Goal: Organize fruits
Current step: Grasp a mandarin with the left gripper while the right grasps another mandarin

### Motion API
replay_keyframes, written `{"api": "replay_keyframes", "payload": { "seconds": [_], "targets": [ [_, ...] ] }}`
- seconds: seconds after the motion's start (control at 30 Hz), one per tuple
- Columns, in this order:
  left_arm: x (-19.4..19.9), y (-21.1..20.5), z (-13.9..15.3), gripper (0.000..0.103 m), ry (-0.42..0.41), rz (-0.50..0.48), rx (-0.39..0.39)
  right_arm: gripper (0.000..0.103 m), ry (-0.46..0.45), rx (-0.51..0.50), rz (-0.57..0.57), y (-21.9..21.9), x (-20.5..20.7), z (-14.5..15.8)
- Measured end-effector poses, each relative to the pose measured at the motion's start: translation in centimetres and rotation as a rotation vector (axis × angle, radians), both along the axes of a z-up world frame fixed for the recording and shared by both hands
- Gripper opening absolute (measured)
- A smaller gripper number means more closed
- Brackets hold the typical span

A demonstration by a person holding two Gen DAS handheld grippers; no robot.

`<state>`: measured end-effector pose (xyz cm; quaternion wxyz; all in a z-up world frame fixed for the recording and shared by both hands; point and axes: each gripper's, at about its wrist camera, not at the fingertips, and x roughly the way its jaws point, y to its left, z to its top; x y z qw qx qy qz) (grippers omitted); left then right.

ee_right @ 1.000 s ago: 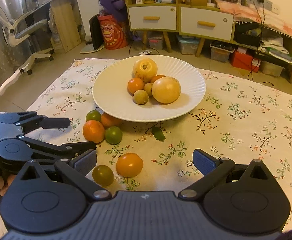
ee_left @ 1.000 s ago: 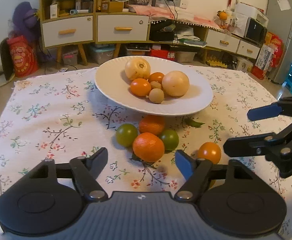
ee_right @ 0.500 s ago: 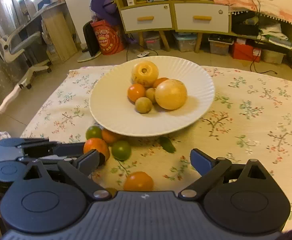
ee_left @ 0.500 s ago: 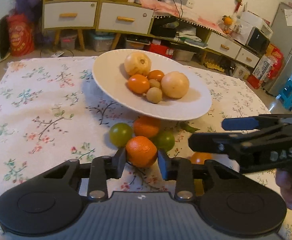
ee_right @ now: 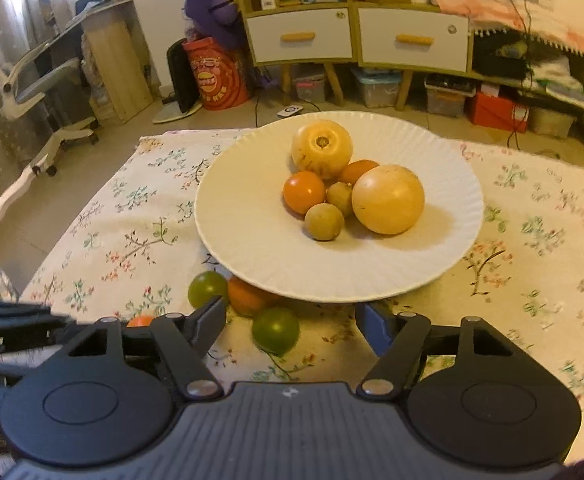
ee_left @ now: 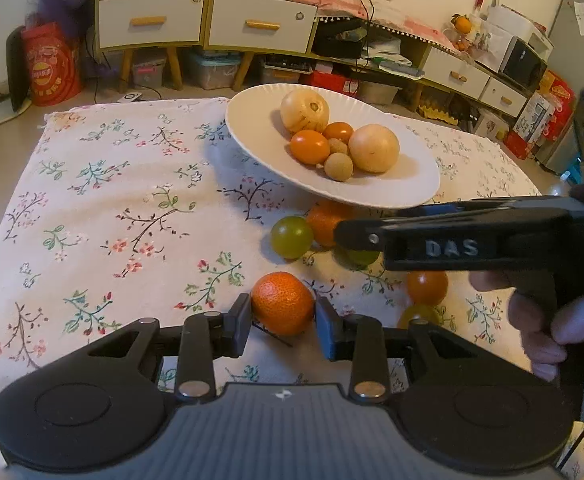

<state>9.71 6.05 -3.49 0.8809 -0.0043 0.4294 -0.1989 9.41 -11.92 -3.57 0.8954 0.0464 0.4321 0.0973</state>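
My left gripper (ee_left: 283, 322) is shut on an orange mandarin (ee_left: 283, 303), held just above the floral cloth. A white plate (ee_left: 260, 148) (ee_right: 252, 240) holds several fruits, among them two big yellow ones (ee_right: 387, 199). Below the plate's near rim lie a green fruit (ee_left: 292, 237) (ee_right: 207, 288), an orange (ee_left: 325, 222) (ee_right: 248, 295) and a second green fruit (ee_right: 276, 330). My right gripper (ee_right: 292, 326) is open around that second green fruit, low over the cloth. It crosses the left wrist view (ee_left: 451, 236) from the right.
A small orange fruit (ee_left: 427, 287) and a yellowish one (ee_left: 417, 316) lie on the cloth right of my left gripper. The floral tablecloth (ee_left: 112, 200) covers the table. Cabinets (ee_right: 355, 36) and an office chair (ee_right: 32, 92) stand beyond the far edge.
My left gripper closed on the mandarin and drew it back from the fruit cluster. My right gripper moved forward and left, down to the green fruit near the plate.
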Motion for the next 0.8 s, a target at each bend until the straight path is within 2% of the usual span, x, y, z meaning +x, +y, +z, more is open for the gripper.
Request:
{"api": "replay_keyframes", "payload": {
  "seconds": [0.27,0.4,0.47,0.8],
  "targets": [
    [0.2,-0.1,0.1,0.011,0.016,0.001,-0.007,0.053,0.021,0.039,-0.023,0.7,0.7,-1.0],
    [0.3,-0.2,0.1,0.011,0.018,0.002,-0.006,0.045,0.016,0.028,-0.027,1.1,0.7,-1.2],
    [0.3,-0.3,0.1,0.011,0.019,0.003,-0.005,0.035,0.021,0.043,-0.020,1.1,0.8,-1.2],
    [0.4,-0.4,0.2,0.011,0.022,0.007,0.001,0.032,0.039,0.034,0.031,1.4,0.5,-0.6]
  ]
}}
